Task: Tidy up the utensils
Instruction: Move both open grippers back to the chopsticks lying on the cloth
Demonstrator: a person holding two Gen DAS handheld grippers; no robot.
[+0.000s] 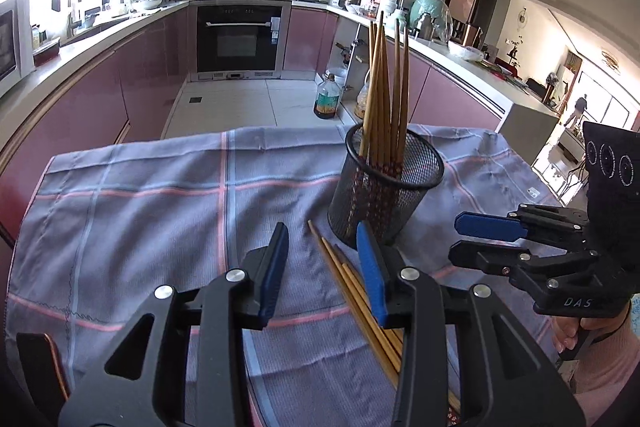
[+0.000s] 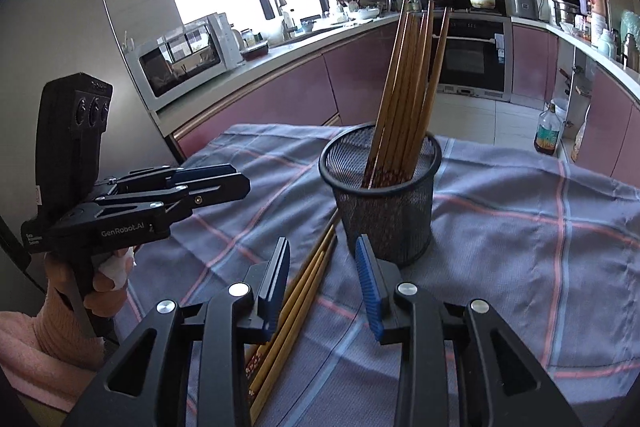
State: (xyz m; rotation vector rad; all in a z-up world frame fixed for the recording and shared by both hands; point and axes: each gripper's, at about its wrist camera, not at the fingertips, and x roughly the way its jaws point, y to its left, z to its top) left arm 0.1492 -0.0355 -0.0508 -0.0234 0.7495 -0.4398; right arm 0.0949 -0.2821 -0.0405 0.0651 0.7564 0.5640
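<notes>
You are well into the job: most of the chopsticks already stand upright in the black mesh holder, leaning against its rim on the checked cloth that covers the bench. What is left, as far as you can see, is a small bundle of loose chopsticks lying flat on the cloth just beside the holder's base. Your left gripper has its jaws spread and grips nothing, with the loose bundle running under its right finger. Your right gripper is likewise spread and empty, poised over the bundle's near end, so the pickup is not yet made
</notes>
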